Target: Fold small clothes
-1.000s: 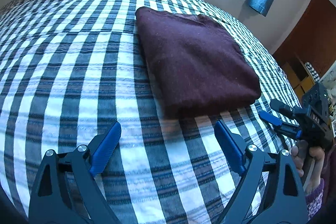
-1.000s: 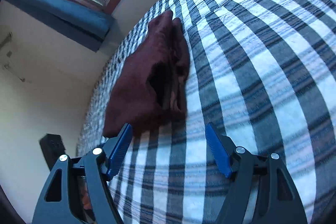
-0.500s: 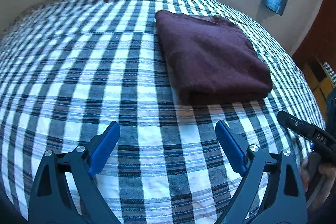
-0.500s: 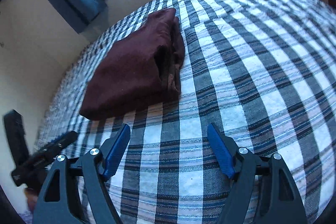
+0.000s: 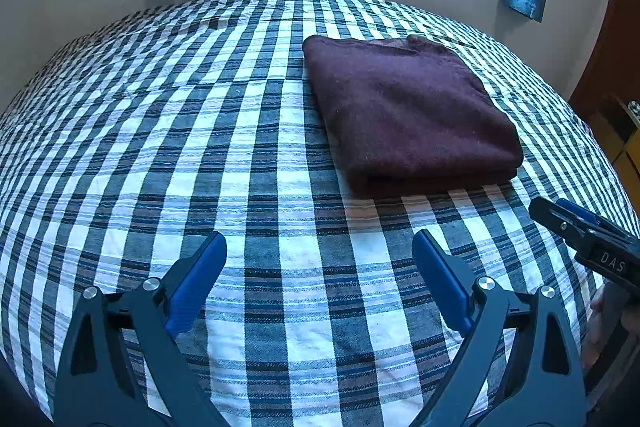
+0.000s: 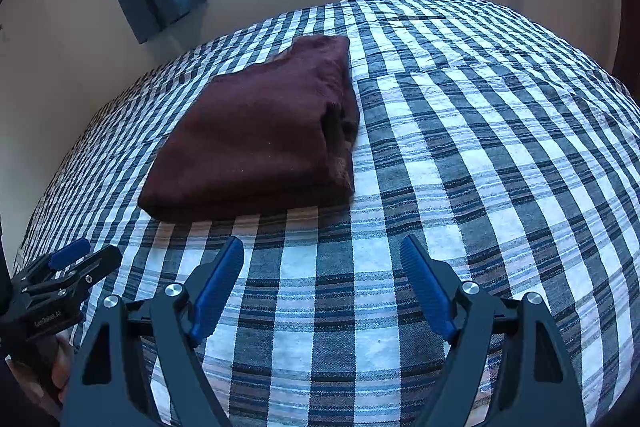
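On the checked bedspread (image 5: pixel 248 163), toward one o'clock of the left gripper (image 5: pixel 320 279), the maroon garment (image 5: pixel 404 111) lies folded, and both it and the right gripper (image 6: pixel 322 283), whose jaws have just been opening, stand apart and empty, so folding looks finished and only withdrawal remains.

A dark maroon garment (image 5: pixel 408 111) — a knitted or fleecy piece — lies folded into a thick, roughly rectangular bundle on the plaid bedspread (image 5: pixel 160 131). Its top face is smooth and flat. The near edge is a rounded fold; the right-hand side, seen from the right wrist view (image 6: pixel 260 135), shows stacked open layers with a dark gap between them
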A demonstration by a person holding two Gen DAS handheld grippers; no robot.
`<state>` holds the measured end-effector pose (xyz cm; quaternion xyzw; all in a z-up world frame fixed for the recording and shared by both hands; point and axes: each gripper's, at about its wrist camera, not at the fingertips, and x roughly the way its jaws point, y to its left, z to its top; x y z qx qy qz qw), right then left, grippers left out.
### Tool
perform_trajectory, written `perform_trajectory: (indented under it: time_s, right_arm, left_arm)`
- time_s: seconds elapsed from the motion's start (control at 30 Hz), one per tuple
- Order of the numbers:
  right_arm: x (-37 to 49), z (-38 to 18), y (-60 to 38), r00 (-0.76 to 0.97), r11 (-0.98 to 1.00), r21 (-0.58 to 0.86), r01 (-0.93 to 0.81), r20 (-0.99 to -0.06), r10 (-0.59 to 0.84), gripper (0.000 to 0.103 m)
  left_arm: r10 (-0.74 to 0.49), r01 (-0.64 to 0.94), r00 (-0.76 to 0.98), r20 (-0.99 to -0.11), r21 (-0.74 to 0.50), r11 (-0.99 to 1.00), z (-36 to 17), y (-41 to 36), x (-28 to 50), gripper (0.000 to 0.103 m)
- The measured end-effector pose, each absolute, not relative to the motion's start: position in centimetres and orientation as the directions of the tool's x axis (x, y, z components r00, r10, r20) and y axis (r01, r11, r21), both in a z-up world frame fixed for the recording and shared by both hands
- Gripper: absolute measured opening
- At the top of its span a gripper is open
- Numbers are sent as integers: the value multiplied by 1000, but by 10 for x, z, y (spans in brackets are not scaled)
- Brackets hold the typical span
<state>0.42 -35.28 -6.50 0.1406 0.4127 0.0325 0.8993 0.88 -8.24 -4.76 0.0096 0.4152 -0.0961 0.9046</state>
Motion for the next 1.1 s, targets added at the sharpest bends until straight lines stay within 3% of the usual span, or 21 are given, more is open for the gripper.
perform_trajectory:
  time_s: [0.83, 1.1]
  right_arm:
    - [0, -63, -350, 665, 961, 269, 69, -730, 157, 79]
    - [2, -67, -351, 658, 960, 271, 66, -736, 162, 79]
  left_arm:
    - [-154, 173, 632, -760, -56, 983, -42, -85, -1, 94]
    - [-84, 164, 691, -718, 43, 986, -36, -94, -7, 100]
